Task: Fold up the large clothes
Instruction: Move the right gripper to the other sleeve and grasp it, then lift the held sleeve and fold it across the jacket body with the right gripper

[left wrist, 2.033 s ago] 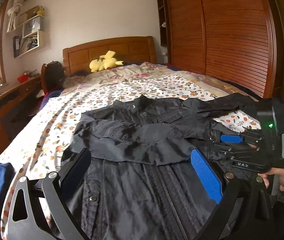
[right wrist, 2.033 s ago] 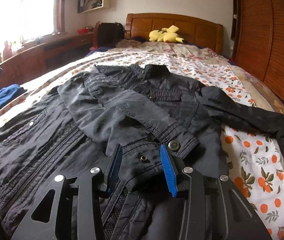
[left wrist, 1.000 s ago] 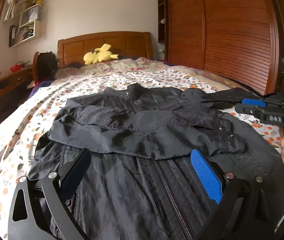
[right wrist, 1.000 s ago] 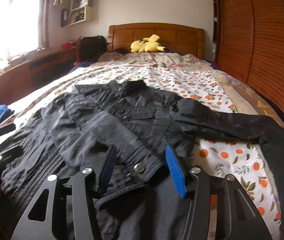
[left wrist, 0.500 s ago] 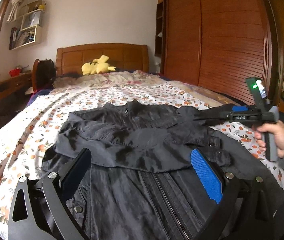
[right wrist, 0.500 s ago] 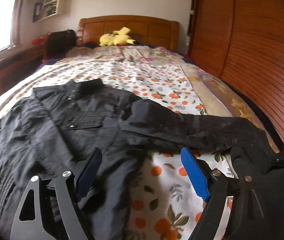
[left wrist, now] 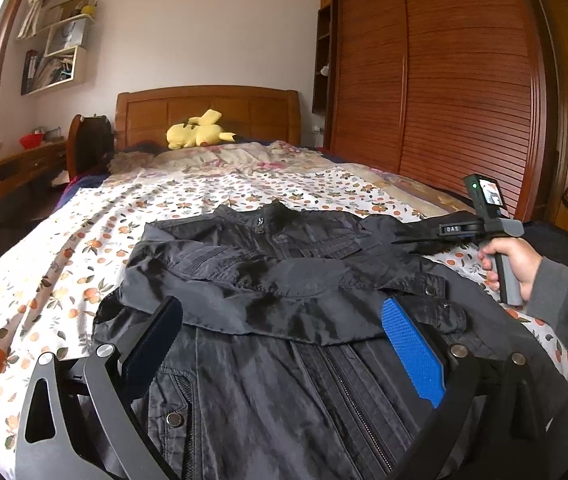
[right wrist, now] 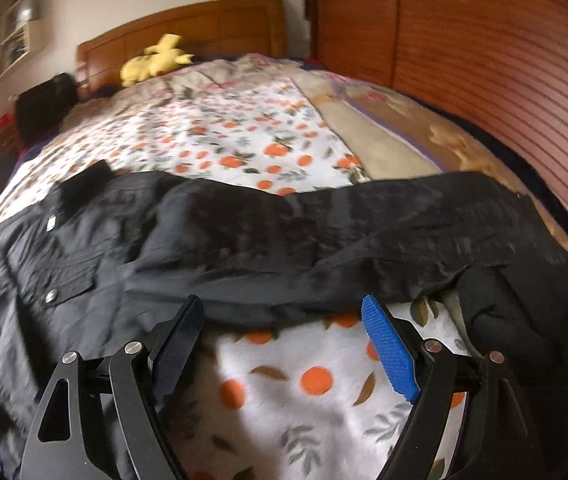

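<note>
Swung right off the folded cuff: right gripper (right wrist: 284,336), jaws wide apart and empty, now lining up on the outstretched sleeve (right wrist: 363,224). Left gripper (left wrist: 284,340) hovering, jaws apart, over the black jacket (left wrist: 284,380) spread on the bed (left wrist: 204,188). 1 sleeve folded, 1 to go.

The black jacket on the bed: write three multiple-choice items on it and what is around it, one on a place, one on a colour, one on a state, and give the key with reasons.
1. Where does the yellow plush toy lie?
A. by the headboard
B. on the jacket
C. on the desk

2. What colour are the fruits printed on the bedsheet?
A. purple
B. orange
C. blue

3. How does the right gripper stand?
A. shut on the sleeve
B. shut on nothing
C. open, holding nothing

Key:
1 A: the toy sits at the far end of the bed against the headboard, well beyond the jacket.
2 B: orange fruits with leaves show on the white sheet in both views.
3 C: its fingers stand wide apart just short of the outstretched sleeve, sheet showing between them.
</note>
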Action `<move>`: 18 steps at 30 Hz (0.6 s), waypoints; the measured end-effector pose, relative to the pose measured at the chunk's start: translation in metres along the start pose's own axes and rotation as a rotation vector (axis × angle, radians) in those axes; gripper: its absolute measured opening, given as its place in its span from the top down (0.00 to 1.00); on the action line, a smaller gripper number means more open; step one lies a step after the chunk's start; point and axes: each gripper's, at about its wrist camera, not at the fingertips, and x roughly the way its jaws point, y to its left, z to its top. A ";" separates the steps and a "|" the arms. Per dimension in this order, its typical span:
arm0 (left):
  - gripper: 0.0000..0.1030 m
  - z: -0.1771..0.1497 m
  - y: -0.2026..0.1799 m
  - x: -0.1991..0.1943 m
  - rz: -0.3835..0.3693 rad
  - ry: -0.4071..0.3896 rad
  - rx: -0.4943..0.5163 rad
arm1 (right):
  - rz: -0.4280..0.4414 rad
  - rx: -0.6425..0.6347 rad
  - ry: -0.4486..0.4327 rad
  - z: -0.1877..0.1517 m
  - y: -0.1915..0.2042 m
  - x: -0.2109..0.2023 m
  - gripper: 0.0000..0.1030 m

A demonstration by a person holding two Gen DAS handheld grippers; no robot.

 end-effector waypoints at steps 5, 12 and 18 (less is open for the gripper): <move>0.02 -0.002 -0.001 0.002 -0.011 0.007 -0.001 | 0.002 0.105 0.054 0.004 -0.022 0.020 0.24; 0.02 -0.006 -0.004 0.005 -0.017 0.020 0.006 | 0.020 0.202 0.129 0.008 -0.031 0.040 0.24; 0.02 -0.008 -0.003 0.008 -0.029 0.032 0.000 | 0.018 0.221 0.165 0.011 -0.029 0.050 0.36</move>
